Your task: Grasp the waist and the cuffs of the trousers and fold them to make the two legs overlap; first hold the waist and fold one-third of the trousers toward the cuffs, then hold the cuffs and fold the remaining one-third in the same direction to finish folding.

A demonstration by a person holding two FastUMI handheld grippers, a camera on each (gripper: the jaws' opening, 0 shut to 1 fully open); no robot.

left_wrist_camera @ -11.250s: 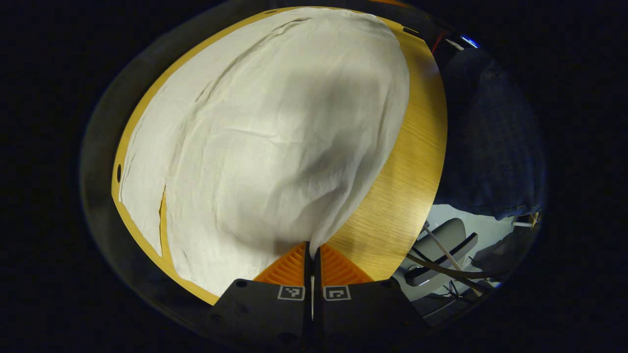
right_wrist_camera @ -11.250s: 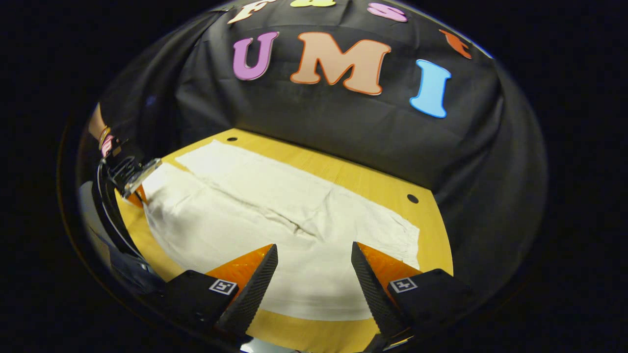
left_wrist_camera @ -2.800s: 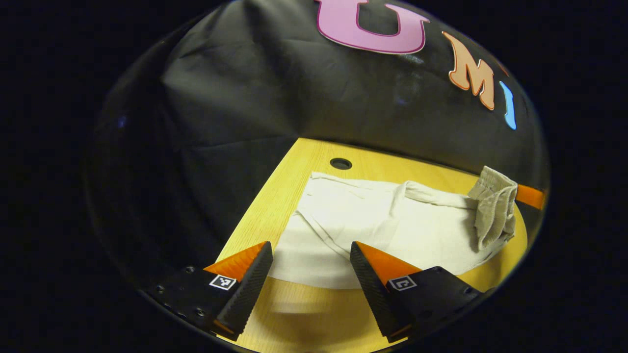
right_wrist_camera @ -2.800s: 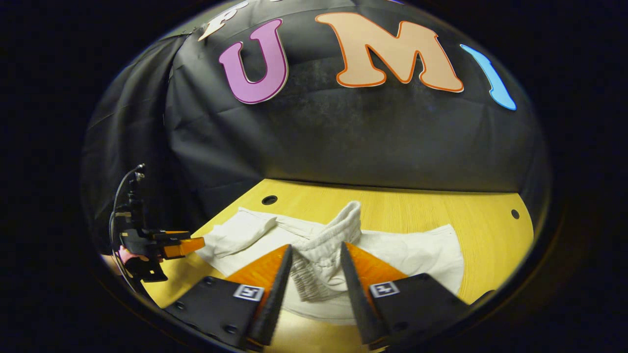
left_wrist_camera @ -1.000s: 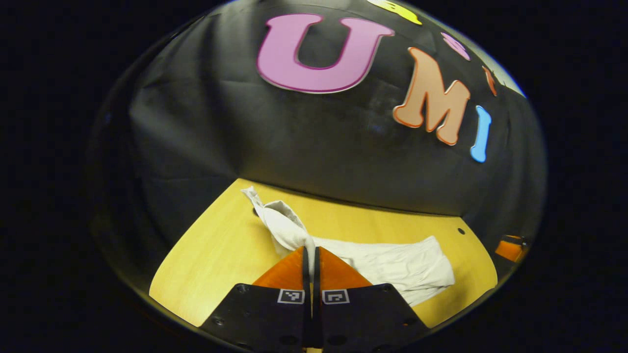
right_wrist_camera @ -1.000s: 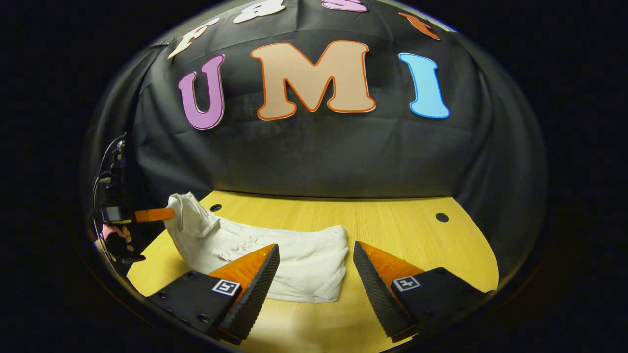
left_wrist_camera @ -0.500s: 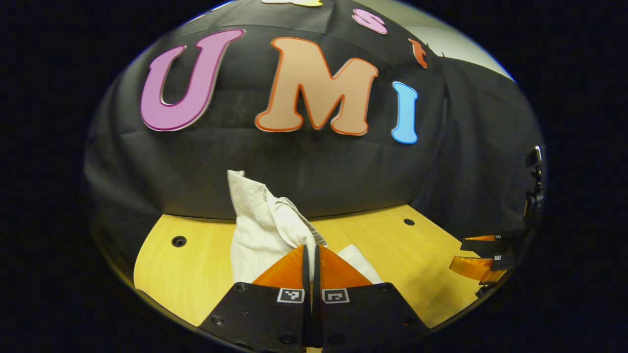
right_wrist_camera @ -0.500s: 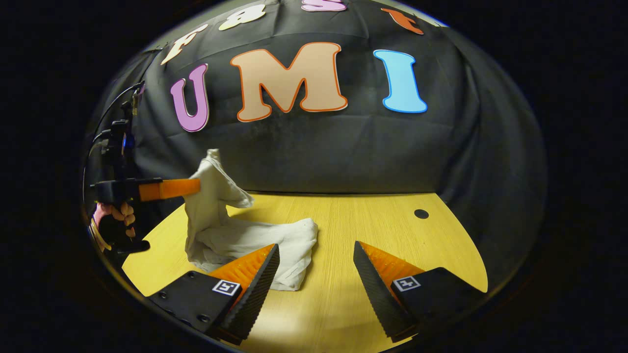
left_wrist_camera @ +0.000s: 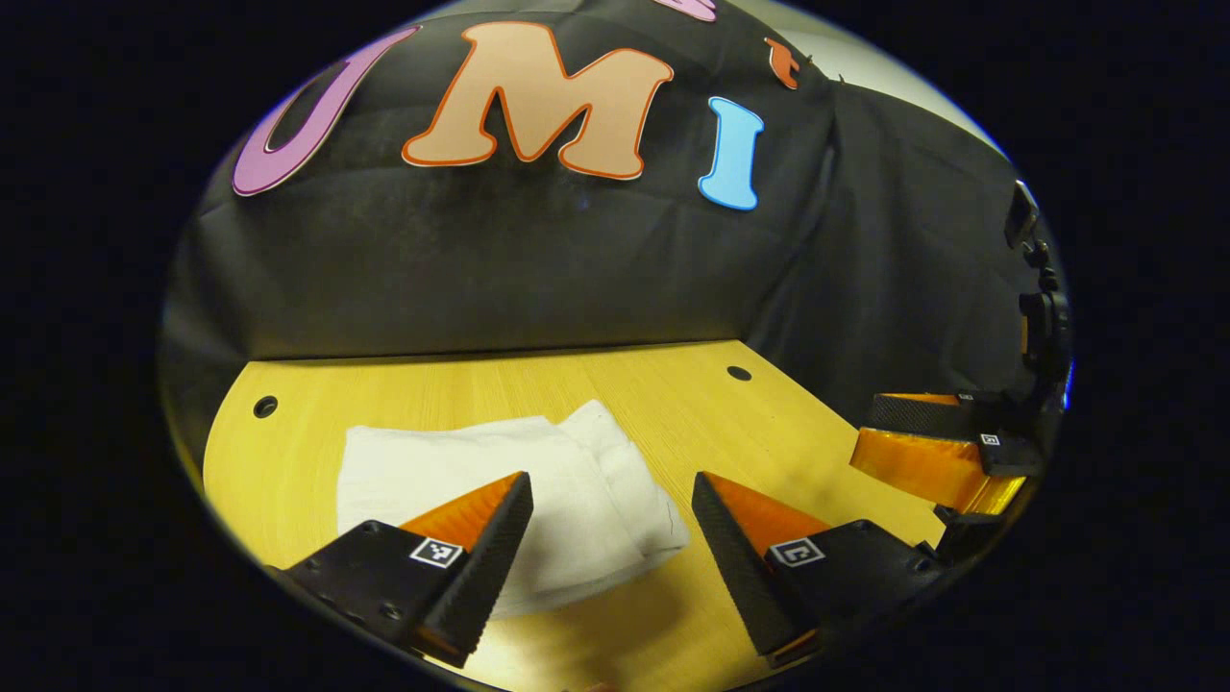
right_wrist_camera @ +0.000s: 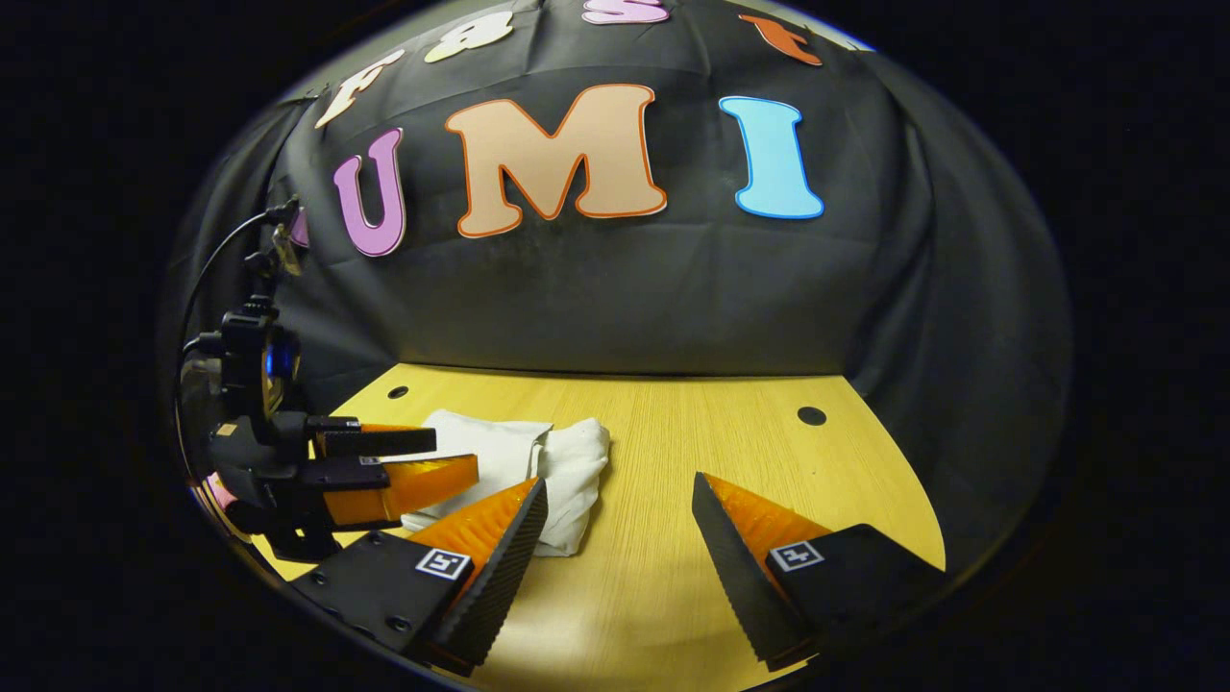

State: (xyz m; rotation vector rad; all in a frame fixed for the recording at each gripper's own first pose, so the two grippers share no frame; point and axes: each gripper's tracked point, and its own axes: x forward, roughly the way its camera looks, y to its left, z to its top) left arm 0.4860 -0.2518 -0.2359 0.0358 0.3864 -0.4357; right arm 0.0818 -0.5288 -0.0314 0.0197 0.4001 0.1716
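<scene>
The white trousers [left_wrist_camera: 500, 471] lie folded into a small flat bundle on the wooden table [left_wrist_camera: 673, 394], in the left gripper view just ahead of my left gripper [left_wrist_camera: 610, 543]. That gripper is open, nothing between its fingers, hovering over the bundle's near edge. In the right gripper view the same bundle [right_wrist_camera: 538, 461] lies left of centre. My right gripper [right_wrist_camera: 620, 557] is open over bare wood to the bundle's right. The left gripper [right_wrist_camera: 423, 457] appears there at the left, open, with a hand behind it. The right gripper [left_wrist_camera: 913, 437] shows at the right edge of the left gripper view.
Round holes [right_wrist_camera: 812, 415] pierce the tabletop near its back corners. The black cloth wall [right_wrist_camera: 615, 288] rises directly behind the table and wraps around both sides. Bare wood stretches to the right of the bundle.
Half a second ago my left gripper was shut on the lifted cuff end. It has laid that end over the bundle and opened. The right gripper stayed open and barely moved.
</scene>
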